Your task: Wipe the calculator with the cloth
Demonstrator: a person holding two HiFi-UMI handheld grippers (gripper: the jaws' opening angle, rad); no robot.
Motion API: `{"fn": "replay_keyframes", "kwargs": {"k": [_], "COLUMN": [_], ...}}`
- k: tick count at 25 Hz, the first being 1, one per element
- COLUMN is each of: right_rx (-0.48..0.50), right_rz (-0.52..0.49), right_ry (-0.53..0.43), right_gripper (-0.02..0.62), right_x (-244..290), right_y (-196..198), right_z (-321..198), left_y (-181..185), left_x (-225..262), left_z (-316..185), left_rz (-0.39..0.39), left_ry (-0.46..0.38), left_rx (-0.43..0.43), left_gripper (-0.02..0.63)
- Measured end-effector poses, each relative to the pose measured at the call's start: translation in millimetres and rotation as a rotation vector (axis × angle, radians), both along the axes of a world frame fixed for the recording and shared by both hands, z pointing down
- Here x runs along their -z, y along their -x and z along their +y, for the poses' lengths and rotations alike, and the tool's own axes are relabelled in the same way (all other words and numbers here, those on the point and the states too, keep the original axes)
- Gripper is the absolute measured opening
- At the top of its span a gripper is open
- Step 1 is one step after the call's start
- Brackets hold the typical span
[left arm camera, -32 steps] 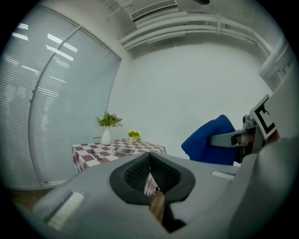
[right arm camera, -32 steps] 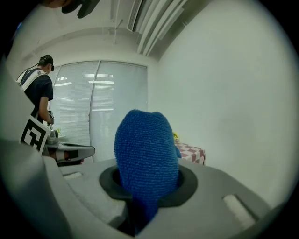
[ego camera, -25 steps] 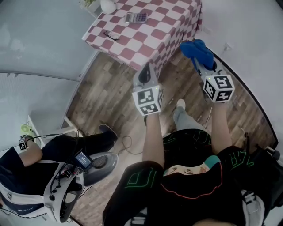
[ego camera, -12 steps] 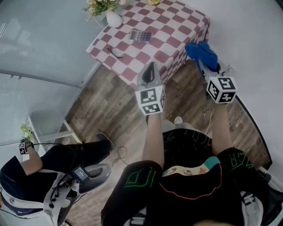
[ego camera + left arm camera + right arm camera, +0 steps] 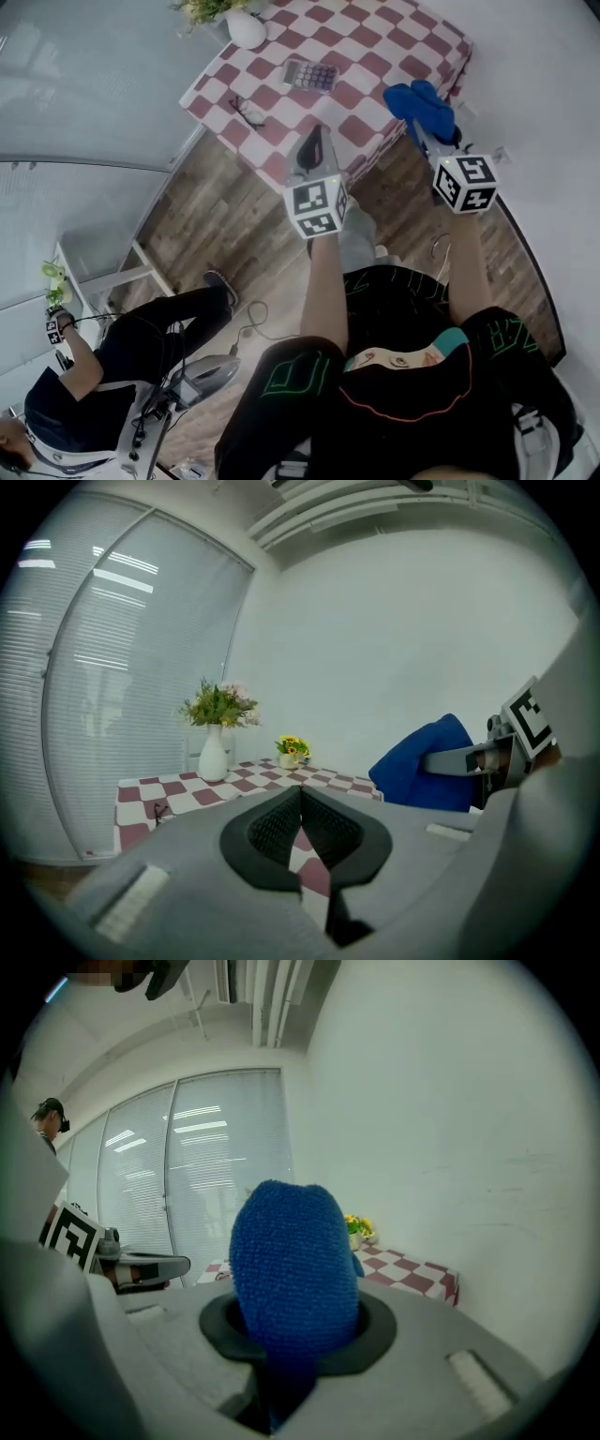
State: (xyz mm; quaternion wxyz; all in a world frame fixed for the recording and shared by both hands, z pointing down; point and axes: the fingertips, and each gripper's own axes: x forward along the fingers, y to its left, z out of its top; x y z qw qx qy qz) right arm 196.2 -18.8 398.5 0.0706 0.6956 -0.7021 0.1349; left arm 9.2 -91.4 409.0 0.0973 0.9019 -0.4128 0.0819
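Note:
The grey calculator (image 5: 310, 75) lies on a table with a red-and-white checked cover (image 5: 375, 56), beyond both grippers. My right gripper (image 5: 428, 128) is shut on a blue cloth (image 5: 423, 105), held in the air by the table's near right corner; the bunched cloth (image 5: 292, 1269) fills the right gripper view. My left gripper (image 5: 312, 150) hangs over the table's near edge, short of the calculator, its jaws shut with nothing in them. In the left gripper view the left gripper (image 5: 301, 794) points over the table (image 5: 178, 794), with the blue cloth (image 5: 422, 766) at right.
A pair of glasses (image 5: 246, 111) lies left of the calculator. A white vase of flowers (image 5: 245, 28) stands at the table's far left, and a small flower pot (image 5: 291, 751) stands farther back. A person (image 5: 94, 375) sits at lower left by a floor stand (image 5: 202, 380). A white wall runs along the right.
The table and calculator have come closer and lower in the head view. Both grippers keep their hold and pose, now reaching the table's near edge. The seated person has slid down-left.

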Motion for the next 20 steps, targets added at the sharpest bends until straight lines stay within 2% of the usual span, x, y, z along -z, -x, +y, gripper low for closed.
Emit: {"fn": "replay_keyframes", "kwargs": {"k": [4,6,13,20], "right_rx": [-0.012,0.005,0.127,0.258], "right_rz": [-0.02,-0.023,-0.001,0.052], "right_ry": [0.008,0.011,0.036,0.049], "right_gripper": [0.097,0.097,0.097,0.097], "right_x": [-5,-8,-15,-6], "right_y": [-21,-22,6,33], "right_z": [-44,-72,-161,-223], "left_y": [-22,-22,12,34], "left_x": [-10,-17,-29,-30], "left_z": [-37,-58,-131,-171], "left_rz": [-0.002,-0.004,0.006,0.04], "left_ry": [0.022,0.03,0.06,0.066], "left_rx": [-0.022,-0.006,0.12,0.218], "left_gripper": [0.009,0.009,0.011,0.009]}}
